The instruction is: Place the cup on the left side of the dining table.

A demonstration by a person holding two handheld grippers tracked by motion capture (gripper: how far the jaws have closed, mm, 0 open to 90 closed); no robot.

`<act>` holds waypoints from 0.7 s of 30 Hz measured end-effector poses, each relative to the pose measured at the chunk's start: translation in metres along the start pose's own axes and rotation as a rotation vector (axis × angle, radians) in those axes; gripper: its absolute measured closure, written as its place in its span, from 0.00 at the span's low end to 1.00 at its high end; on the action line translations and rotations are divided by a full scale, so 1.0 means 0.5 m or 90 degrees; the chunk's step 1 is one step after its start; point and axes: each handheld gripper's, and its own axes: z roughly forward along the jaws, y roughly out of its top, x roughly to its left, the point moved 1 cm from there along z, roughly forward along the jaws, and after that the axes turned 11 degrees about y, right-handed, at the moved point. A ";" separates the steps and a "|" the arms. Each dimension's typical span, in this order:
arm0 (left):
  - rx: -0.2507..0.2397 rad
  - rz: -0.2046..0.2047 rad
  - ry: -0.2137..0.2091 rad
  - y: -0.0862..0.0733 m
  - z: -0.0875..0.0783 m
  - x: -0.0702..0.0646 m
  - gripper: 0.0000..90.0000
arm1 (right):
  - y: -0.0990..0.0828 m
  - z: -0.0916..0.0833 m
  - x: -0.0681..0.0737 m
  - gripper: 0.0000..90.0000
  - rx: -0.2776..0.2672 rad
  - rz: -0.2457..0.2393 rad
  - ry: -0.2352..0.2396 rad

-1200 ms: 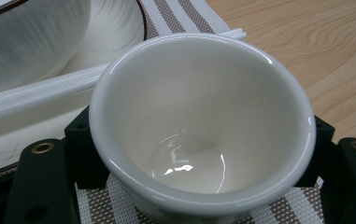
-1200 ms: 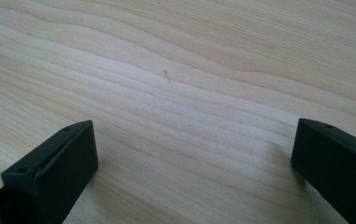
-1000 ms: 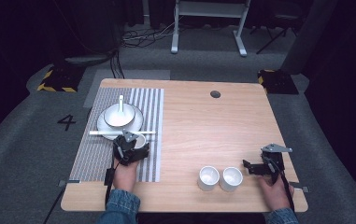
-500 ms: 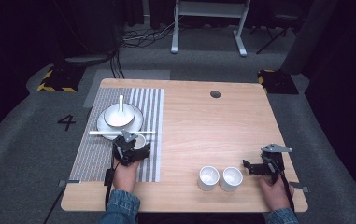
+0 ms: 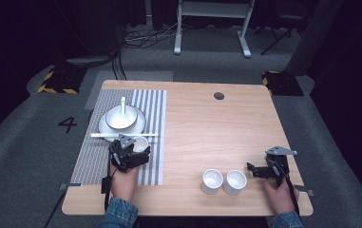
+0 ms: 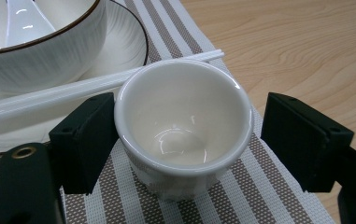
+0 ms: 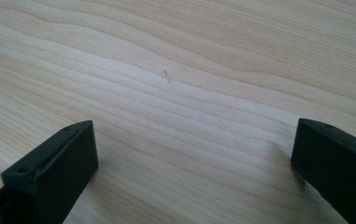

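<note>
My left hand-held gripper (image 6: 180, 140) has just been opening: its jaws now stand apart around the small white cup (image 6: 183, 123), one just beside the wall, the other clear of it. The cup stands upright on the striped placemat (image 6: 241, 196), lower centre of the left gripper view, touching the white chopsticks (image 6: 73, 91) beside the bowl (image 6: 40, 51). My right hand-held gripper (image 7: 194, 163) gapes wide over the bare wooden surface (image 7: 189, 70).

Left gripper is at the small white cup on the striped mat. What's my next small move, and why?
Probably lift the left gripper straight up, clear. Its jaws have just been opening; the small white ceramic cup stands upright on the striped woven placemat, one jaw close against it, the other apart.
</note>
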 end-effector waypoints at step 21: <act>-0.010 0.044 -0.041 -0.002 -0.102 0.002 0.24 | 0.000 0.001 0.001 0.01 0.000 0.001 -0.002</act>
